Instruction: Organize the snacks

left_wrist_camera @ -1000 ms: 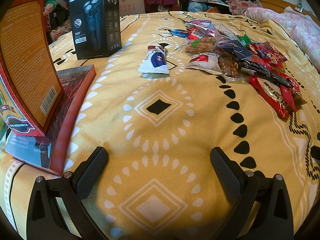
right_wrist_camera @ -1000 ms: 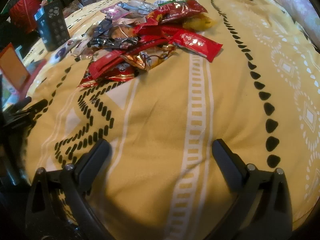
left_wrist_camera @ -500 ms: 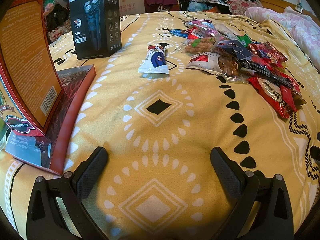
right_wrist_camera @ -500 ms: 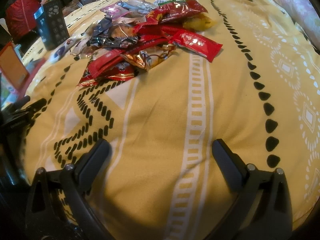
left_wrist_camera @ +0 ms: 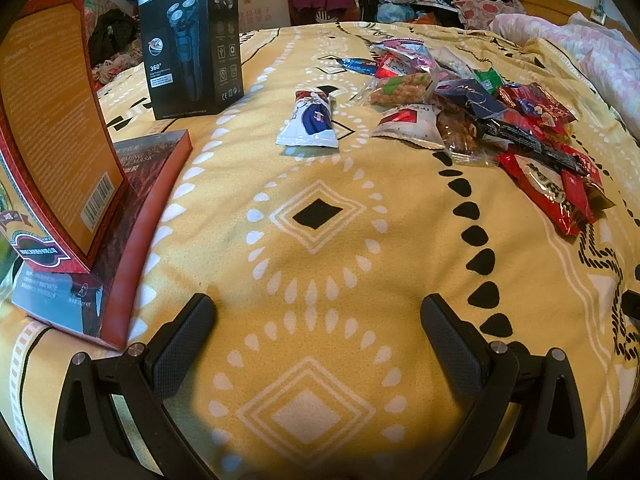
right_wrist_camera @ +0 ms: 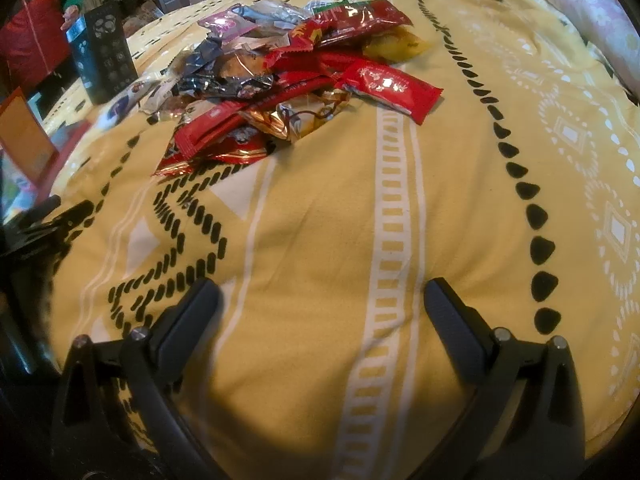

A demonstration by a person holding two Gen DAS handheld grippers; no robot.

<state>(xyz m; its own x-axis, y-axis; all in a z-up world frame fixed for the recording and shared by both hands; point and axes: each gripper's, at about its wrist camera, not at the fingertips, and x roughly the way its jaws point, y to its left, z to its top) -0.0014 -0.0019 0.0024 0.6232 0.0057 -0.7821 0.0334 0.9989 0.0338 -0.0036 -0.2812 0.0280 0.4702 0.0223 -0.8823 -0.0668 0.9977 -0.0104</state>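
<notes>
The snacks (left_wrist_camera: 480, 120) lie in a loose heap of crinkled wrappers, mostly red with some silver, dark blue and clear ones, toward the far side of the yellow patterned bedspread (left_wrist_camera: 320, 260), and one white and blue packet (left_wrist_camera: 310, 120) rests alone just left of the heap. The left tongs (left_wrist_camera: 316, 312) stand wide apart over bare bedspread, holding nothing. The right tongs (right_wrist_camera: 320, 296) are equally spread and empty, well short of the heap.
</notes>
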